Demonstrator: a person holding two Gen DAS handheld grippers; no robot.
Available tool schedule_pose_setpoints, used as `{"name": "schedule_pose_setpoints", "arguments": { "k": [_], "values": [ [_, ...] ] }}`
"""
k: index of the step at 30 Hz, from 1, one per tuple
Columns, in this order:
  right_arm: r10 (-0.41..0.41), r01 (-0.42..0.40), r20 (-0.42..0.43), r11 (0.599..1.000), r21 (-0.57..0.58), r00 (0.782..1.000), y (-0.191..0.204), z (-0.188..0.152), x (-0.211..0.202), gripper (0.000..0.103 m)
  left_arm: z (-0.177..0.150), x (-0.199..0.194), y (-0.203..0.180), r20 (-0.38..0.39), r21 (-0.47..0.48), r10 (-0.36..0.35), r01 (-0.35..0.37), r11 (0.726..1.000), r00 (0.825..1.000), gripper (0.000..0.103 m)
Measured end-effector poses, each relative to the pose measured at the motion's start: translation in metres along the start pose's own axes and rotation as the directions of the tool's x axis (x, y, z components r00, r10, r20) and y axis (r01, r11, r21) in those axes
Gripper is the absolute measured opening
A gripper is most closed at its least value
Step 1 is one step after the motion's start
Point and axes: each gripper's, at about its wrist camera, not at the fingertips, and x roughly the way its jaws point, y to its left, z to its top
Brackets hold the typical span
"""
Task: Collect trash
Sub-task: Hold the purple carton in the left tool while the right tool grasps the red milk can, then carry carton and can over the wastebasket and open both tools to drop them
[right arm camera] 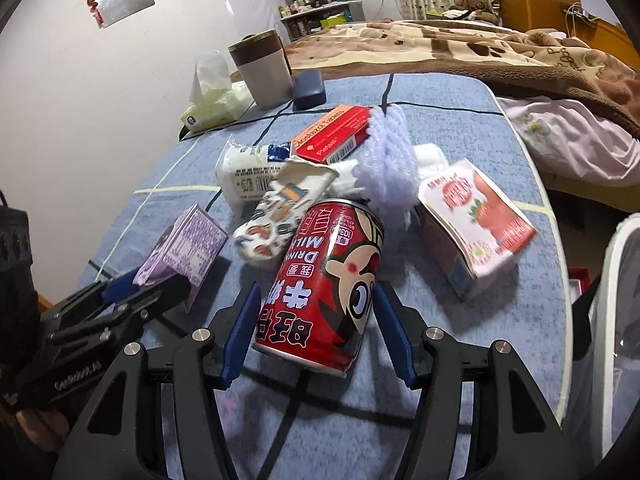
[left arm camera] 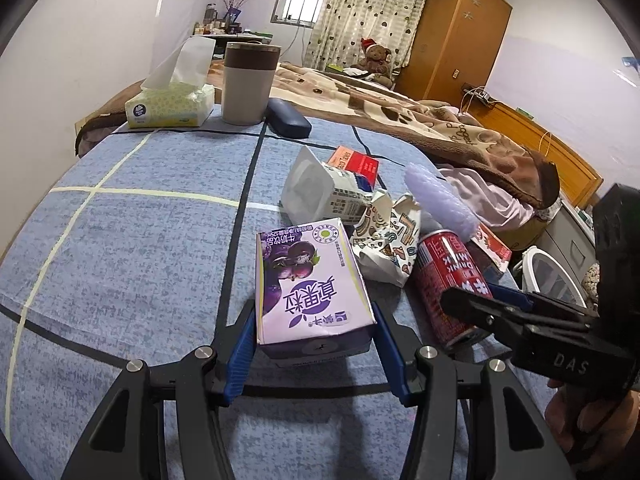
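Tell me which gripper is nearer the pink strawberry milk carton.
Right. The right gripper straddles the red can beside the strawberry carton; the left gripper clamps the purple carton, farther away.

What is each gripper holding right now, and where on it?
Left gripper: fingers clamp the purple drink carton by the side faces at its near end. Right gripper: fingers flank the red milk can around its lower body, not yet visibly pressing.

Blue checked sheet [left arm camera: 120,240] under scattered trash [right arm camera: 328,184]
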Motion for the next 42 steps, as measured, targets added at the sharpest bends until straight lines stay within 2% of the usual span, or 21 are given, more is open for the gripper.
{"name": "schedule_pose_setpoints", "arguments": {
  "k": [6, 11, 17, 24, 35, 42],
  "values": [
    [-0.001, 0.001, 0.029, 1.0, -0.01, 1.0, -0.004, -0.01, -0.021, 0.057, -0.004, -0.009, -0.012, 0.001, 0.019, -0.013, 0.013, 1.0, 1.0, 0.055],
    [0.003, -0.003, 0.003, 1.0, -0.005, 1.0, -0.012, -0.022, -0.027, 0.056, -0.007, -0.014, -0.025, 0.0, 0.038, -0.026, 0.026, 0.999, 1.0, 0.055],
    [0.029, -0.026, -0.021, 0.992, 0.12, 0.999, -0.033, -0.027, -0.028, 0.057, -0.012, -0.017, -0.035, -0.011, 0.05, -0.035, 0.035, 0.998, 0.999, 0.055],
    [0.026, -0.024, -0.009, 0.986, 0.162, 1.0, -0.029, -0.017, -0.017, 0.06, -0.014, -0.018, -0.041, -0.02, 0.059, -0.04, 0.041, 0.997, 0.999, 0.055],
    [-0.004, 0.006, -0.017, 0.994, 0.113, 1.0, -0.025, -0.021, -0.019, 0.055, -0.016, -0.018, -0.043, -0.022, 0.06, -0.042, 0.043, 0.997, 0.999, 0.055],
    [-0.003, -0.001, 0.032, 0.995, 0.099, 0.999, -0.029, -0.025, -0.04, 0.055, -0.017, -0.021, -0.048, -0.02, 0.07, -0.052, 0.053, 0.996, 0.998, 0.055]
  ]
}}
